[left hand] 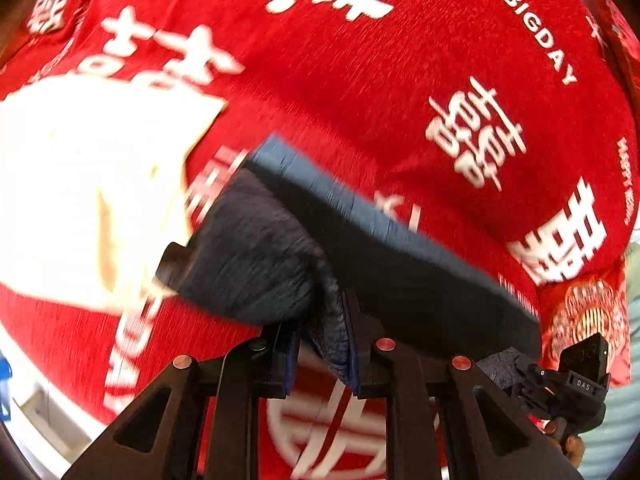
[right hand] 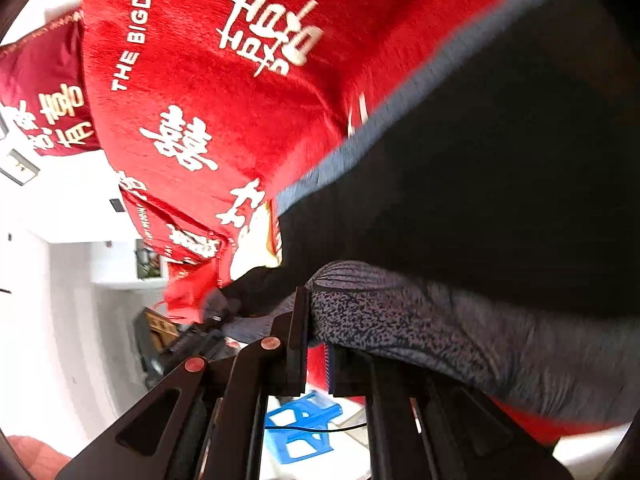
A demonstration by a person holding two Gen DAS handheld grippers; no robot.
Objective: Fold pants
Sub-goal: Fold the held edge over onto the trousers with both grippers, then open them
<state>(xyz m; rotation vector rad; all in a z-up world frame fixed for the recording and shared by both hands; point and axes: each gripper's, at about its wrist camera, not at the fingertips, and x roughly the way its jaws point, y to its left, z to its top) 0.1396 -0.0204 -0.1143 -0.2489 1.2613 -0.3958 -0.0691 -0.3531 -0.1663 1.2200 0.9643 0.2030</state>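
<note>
Pants (left hand: 400, 264), dark with a grey-blue waistband, hang lifted above the red cloth (left hand: 360, 80) with white characters, held up between our two grippers. Left of the pants in the left wrist view we see a blurred cream-white garment (left hand: 80, 184) lying on the red cloth. Our left gripper (left hand: 324, 364) has its fingers narrowed onto a bunched fold of the pants. Further right, our right gripper (right hand: 318, 356) likewise pinches the speckled grey fabric of the pants (right hand: 480, 208), fingers close together. Below the red cloth's edge we make out a blue stool (right hand: 304, 428) on the floor.
</note>
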